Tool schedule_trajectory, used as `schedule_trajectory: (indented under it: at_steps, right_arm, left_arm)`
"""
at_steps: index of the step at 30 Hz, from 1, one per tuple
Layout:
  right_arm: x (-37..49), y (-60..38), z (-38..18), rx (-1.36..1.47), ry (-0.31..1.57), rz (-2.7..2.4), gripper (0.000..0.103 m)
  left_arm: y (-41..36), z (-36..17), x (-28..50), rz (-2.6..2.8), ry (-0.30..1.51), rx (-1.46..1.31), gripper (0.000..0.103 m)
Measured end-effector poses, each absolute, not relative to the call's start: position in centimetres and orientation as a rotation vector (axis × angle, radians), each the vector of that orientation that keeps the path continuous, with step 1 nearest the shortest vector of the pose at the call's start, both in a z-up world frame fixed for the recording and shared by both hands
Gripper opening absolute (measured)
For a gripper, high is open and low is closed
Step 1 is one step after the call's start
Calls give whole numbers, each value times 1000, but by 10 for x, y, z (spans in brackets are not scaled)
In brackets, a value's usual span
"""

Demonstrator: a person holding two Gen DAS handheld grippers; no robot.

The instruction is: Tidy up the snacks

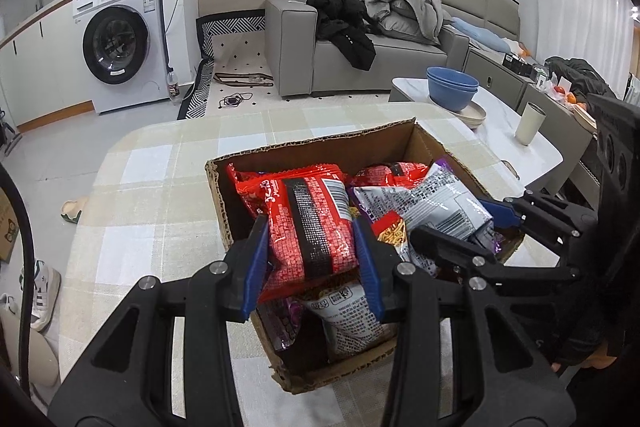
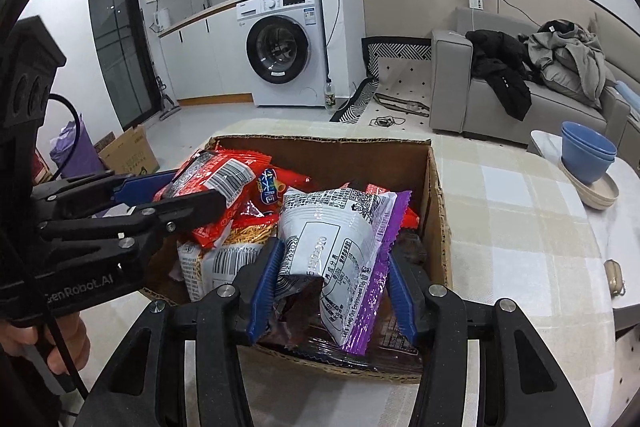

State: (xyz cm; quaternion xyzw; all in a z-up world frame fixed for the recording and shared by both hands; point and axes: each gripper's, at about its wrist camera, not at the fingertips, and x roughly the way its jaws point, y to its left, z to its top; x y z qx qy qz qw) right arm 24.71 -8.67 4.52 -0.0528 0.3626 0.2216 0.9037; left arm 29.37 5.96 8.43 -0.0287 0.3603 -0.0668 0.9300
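An open cardboard box (image 1: 320, 143) (image 2: 438, 195) sits on the checked tablecloth and holds several snack packets. My left gripper (image 1: 312, 227) is shut on a red packet (image 1: 308, 219) and holds it over the box; it shows from the side in the right wrist view (image 2: 176, 195) with the red packet (image 2: 216, 183). My right gripper (image 2: 334, 255) is shut on a white and purple packet (image 2: 340, 247) over the box; it shows in the left wrist view (image 1: 460, 223) with the white and purple packet (image 1: 432, 203).
Blue bowls (image 1: 452, 89) (image 2: 586, 151) on a cream plate and a cream cup (image 1: 529, 123) stand on a white side table to the right. A washing machine (image 2: 280, 47), a grey sofa with clothes (image 1: 380, 27) and a floor carton (image 2: 128, 151) lie beyond.
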Motion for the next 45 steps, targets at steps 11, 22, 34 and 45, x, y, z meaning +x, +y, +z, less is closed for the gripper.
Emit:
schedule_trajectory:
  at_steps: [11,22,34,45]
  right_arm:
    - [237,-101,55,-133,725,435,68]
    - [198,-117,72,-115,655,400,101]
    - [148,-140,76,-28,524,451,102]
    - [119,-144,63,-9,458,484,103]
  left_arm:
    - [59,82,295,-149,749,-39,46]
    - [67,98,245,-111,672,-54,102]
    - [70,96,180,-104,599,-90,102]
    - [70,75,156,-98,565,-85,102]
